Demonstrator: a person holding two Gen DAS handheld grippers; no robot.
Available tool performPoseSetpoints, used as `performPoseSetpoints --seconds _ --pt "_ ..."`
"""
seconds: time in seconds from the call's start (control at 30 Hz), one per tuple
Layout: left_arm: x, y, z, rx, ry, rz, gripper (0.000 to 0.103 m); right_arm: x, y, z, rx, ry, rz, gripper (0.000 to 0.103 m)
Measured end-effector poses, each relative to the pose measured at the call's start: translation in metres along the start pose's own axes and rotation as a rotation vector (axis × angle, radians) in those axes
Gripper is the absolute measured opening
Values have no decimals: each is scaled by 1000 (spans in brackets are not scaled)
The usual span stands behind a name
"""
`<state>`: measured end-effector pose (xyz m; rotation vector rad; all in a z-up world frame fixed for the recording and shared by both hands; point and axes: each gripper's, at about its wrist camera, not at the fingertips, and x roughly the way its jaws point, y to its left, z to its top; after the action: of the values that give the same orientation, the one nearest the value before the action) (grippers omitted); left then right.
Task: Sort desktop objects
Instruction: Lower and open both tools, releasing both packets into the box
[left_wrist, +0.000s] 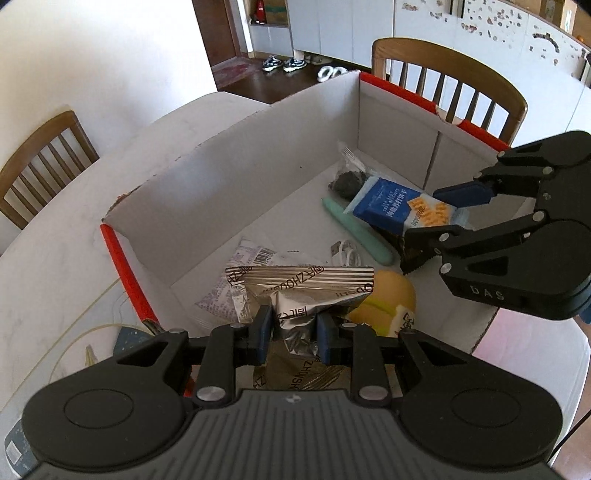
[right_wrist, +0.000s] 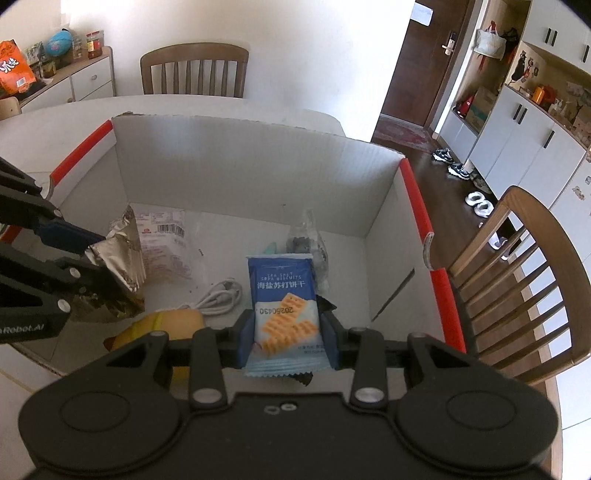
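Observation:
My left gripper (left_wrist: 294, 332) is shut on a silver foil snack packet (left_wrist: 303, 291) and holds it over the near part of a white cardboard box with red edges (left_wrist: 221, 184). My right gripper (right_wrist: 288, 339) is shut on a blue cracker packet (right_wrist: 284, 306) and holds it over the same box (right_wrist: 240, 162). Each gripper shows in the other's view: the right one (left_wrist: 439, 214) with the blue packet (left_wrist: 399, 210), the left one (right_wrist: 88, 254) with the foil packet (right_wrist: 122, 251).
In the box lie a yellow round object (left_wrist: 388, 299), a white cable (right_wrist: 218, 295), a mint-green stick (left_wrist: 354, 229), a clear bag of dark pieces (left_wrist: 347, 177) and a clear barcode packet (right_wrist: 162, 243). Wooden chairs (right_wrist: 517, 280) stand around the white table (left_wrist: 55, 266).

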<state>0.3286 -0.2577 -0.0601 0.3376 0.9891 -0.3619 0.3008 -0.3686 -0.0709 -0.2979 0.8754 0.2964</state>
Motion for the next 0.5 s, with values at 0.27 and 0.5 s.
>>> performPoseSetpoints --seconds 0.27,0.5 --pt "0 -2 -1 1 6 0 24 -3 -2 1 3 -12 9 41" --pt "-5 -5 -5 9 -1 10 30 -10 -4 1 20 -24 5 50"
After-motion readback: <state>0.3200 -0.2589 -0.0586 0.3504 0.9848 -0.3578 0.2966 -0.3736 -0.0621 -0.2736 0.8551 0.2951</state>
